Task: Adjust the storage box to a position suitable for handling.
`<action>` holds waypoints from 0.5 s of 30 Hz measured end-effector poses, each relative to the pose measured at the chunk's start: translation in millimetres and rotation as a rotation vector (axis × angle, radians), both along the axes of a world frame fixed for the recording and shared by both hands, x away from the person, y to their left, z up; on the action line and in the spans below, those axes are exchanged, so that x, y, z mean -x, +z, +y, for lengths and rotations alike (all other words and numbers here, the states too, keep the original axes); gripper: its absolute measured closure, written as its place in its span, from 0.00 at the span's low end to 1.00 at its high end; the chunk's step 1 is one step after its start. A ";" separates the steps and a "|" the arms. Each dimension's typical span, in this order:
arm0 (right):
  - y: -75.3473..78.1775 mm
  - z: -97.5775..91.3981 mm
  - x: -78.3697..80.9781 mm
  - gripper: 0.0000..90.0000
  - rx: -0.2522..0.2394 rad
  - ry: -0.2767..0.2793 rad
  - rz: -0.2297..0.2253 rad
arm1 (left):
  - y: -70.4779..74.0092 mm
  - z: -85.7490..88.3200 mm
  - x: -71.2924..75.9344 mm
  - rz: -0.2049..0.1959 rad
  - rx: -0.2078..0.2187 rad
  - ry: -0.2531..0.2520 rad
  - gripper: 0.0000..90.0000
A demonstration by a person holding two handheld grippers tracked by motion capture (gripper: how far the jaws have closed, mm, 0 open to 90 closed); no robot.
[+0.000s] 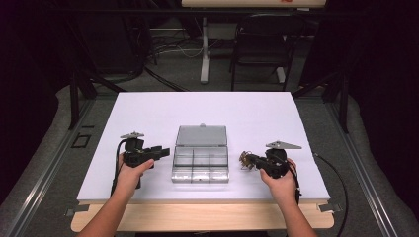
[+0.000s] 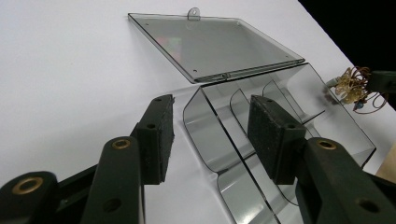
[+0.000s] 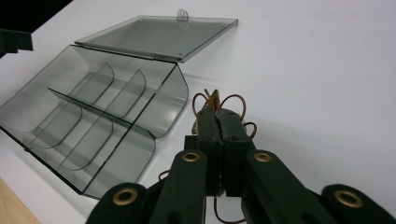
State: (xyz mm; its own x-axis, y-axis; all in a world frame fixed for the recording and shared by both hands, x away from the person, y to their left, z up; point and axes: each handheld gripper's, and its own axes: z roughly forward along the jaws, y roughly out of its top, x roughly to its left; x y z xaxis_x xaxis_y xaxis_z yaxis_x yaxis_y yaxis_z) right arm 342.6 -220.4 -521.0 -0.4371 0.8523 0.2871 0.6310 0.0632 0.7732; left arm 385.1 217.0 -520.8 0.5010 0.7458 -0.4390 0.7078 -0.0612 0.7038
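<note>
A white worktop (image 1: 148,113) carries a clear compartment box (image 1: 200,164) at its near middle, its lid (image 1: 201,135) laid open on the far side. Left of the box, the left gripper (image 1: 160,152) hovers, jaws wide and empty. Right of it, the right gripper (image 1: 247,159) has its jaws clamped on a small coppery wire ornament (image 3: 214,103), just beside the box's right wall.

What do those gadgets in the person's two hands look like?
Each hand-held gripper, left and right, is black, with two jaws faced with dark foam pads and brass-coloured rivets. A grey three-cornered plate sits on top, and a black cable trails off. The forearms are bare, without sleeves.
</note>
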 end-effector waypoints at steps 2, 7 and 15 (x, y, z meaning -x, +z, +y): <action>2.8 0.0 0.9 0.99 0.000 0.004 -0.004 | -0.1 -0.4 -0.3 0.000 0.000 -0.001 0.57; 6.0 2.9 0.9 0.99 -0.016 0.011 -0.009 | -0.3 -1.8 0.3 0.002 0.003 -0.005 0.57; 17.8 6.1 -4.3 0.99 -0.022 0.016 -0.026 | 1.5 0.0 -0.2 -0.002 0.010 -0.001 0.57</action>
State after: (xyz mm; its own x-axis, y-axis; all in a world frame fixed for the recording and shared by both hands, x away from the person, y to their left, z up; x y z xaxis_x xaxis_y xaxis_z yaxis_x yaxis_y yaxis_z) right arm 346.9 -214.3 -503.2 -0.4581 0.8388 0.2943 0.6097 0.0556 0.7907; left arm 385.3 216.9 -519.3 0.5031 0.7407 -0.4452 0.7062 -0.0554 0.7058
